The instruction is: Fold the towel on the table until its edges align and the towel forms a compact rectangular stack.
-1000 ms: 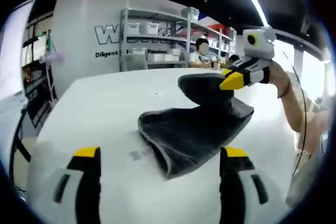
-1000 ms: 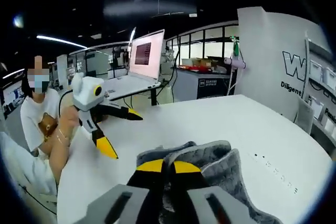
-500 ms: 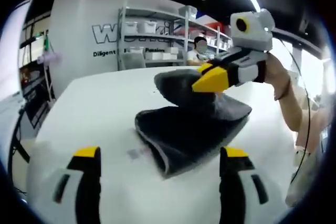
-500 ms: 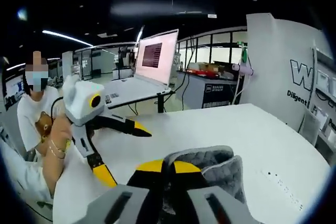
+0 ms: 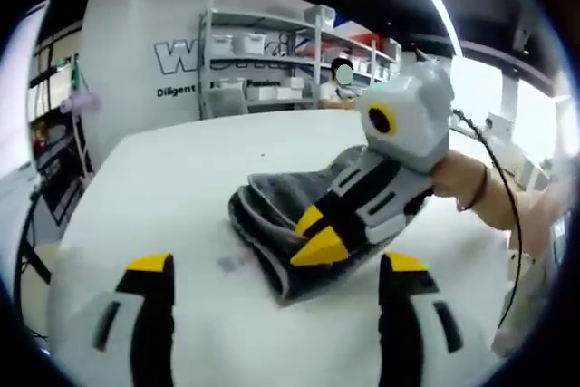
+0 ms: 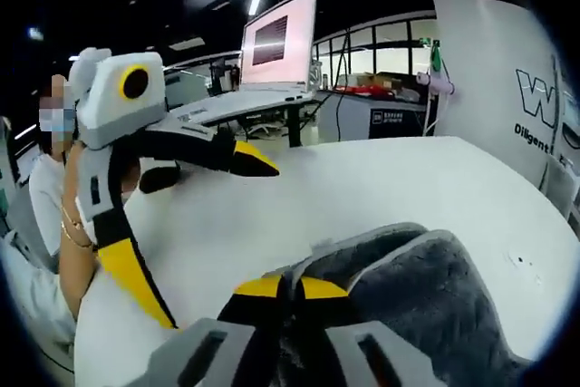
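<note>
Up close, right gripper (image 6: 282,288) jaws pinched on grey towel (image 5: 281,210) edge, low over folded stack. Left gripper (image 5: 276,265) spread wide, empty, just short of towel. Towel bunched mid white table (image 5: 172,169).

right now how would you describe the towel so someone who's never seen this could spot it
Start at the big white table in front of the shelves and the wall with large lettering. Near its middle lies the towel, a dark grey plush cloth folded into a thick wad with layered edges. It is the one dark, soft thing on the white top, and the right claw is shut on it.
</note>
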`<state>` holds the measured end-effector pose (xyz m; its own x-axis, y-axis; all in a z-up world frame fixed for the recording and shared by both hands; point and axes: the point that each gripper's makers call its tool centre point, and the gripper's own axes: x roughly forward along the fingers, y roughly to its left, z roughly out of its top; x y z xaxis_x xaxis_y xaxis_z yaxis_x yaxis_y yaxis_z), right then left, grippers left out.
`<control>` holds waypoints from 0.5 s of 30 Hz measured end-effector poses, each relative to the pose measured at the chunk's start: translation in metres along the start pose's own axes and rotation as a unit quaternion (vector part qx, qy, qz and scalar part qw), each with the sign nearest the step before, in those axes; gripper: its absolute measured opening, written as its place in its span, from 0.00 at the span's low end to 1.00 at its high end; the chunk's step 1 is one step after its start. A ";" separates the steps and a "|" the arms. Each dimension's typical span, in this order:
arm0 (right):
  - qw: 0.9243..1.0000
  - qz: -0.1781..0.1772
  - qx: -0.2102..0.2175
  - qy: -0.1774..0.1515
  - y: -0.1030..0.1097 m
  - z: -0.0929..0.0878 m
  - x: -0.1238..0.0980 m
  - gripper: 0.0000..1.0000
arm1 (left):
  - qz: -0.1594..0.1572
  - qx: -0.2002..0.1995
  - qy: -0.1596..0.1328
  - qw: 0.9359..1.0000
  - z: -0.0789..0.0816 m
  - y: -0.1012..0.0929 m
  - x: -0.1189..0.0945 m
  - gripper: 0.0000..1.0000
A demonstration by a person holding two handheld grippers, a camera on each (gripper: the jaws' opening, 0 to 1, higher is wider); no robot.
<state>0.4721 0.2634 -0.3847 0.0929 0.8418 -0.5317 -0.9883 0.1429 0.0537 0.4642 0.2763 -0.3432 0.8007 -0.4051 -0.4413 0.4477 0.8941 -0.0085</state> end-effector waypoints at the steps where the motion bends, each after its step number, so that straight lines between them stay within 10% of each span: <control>1: 1.000 0.002 -0.002 0.003 0.001 -0.003 0.002 0.08 | 0.000 0.000 0.001 1.000 0.000 0.000 0.000 0.99; 15: 0.998 -0.041 -0.026 -0.038 -0.011 0.015 -0.036 0.33 | -0.003 0.004 0.003 1.000 0.000 0.001 0.002 0.99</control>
<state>0.4818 0.2393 -0.3533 0.1811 0.8653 -0.4675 -0.9817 0.1876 -0.0330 0.4662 0.2759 -0.3441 0.7953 -0.4094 -0.4471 0.4560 0.8900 -0.0038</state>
